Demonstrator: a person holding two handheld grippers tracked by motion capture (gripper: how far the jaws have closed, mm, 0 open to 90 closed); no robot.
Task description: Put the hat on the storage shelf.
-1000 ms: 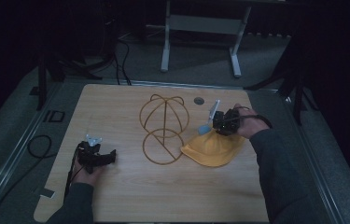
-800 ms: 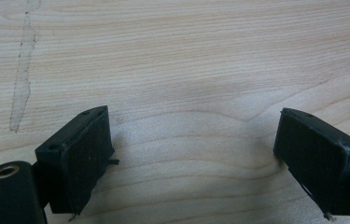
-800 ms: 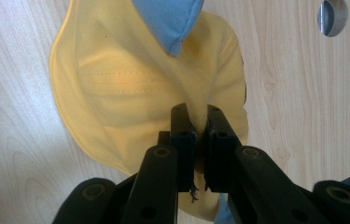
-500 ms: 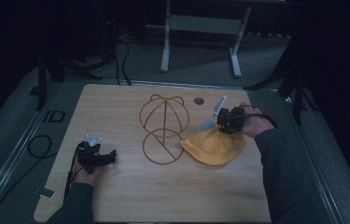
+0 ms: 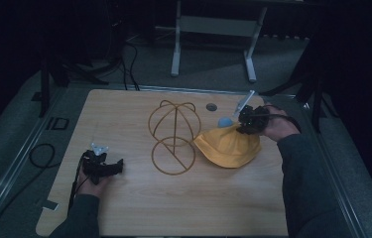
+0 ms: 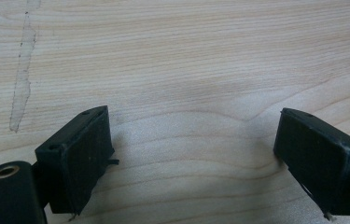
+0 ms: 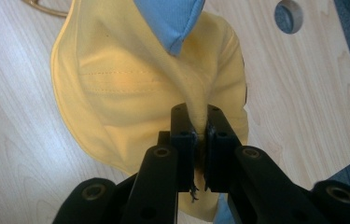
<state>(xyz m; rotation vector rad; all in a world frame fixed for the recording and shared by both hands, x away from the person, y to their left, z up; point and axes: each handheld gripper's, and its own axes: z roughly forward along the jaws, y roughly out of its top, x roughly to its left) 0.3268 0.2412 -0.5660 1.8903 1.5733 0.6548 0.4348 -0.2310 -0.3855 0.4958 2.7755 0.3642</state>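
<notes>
Hat (image 5: 228, 146) has shifted since a second ago: its far edge is now lifted into a peak off the table (image 5: 124, 208), pulled up and a bit toward the right edge, while the near brim still drags on the wood. Blue lining (image 7: 172, 18) shows where the fabric folds over.

Right gripper (image 5: 249, 120) has it — in the right gripper view the jaws are clamped tight on a pinch of yellow cloth, nothing else between them. Grip looks solid, but it's a thin fold, so it could slip if yanked.

Wire stand (image 5: 173, 136) sits just left of the hat, bare, dome frame on a ring base. Hat is beside it, near brim almost touching the ring, not on it.

Left gripper (image 5: 103, 166) is parked well apart on the near-left of the table, jaws wide open over bare wood, holding nothing.

My read: pickup done, lift just starting. Left to do: get the hat fully clear, carry it over the dome, lower it crown-up, release. Left gripper might be needed to steady the stand, which looks light. Roughly a quarter through.

Small hole (image 5: 212, 106) in the tabletop beyond the hat, not in play.
</notes>
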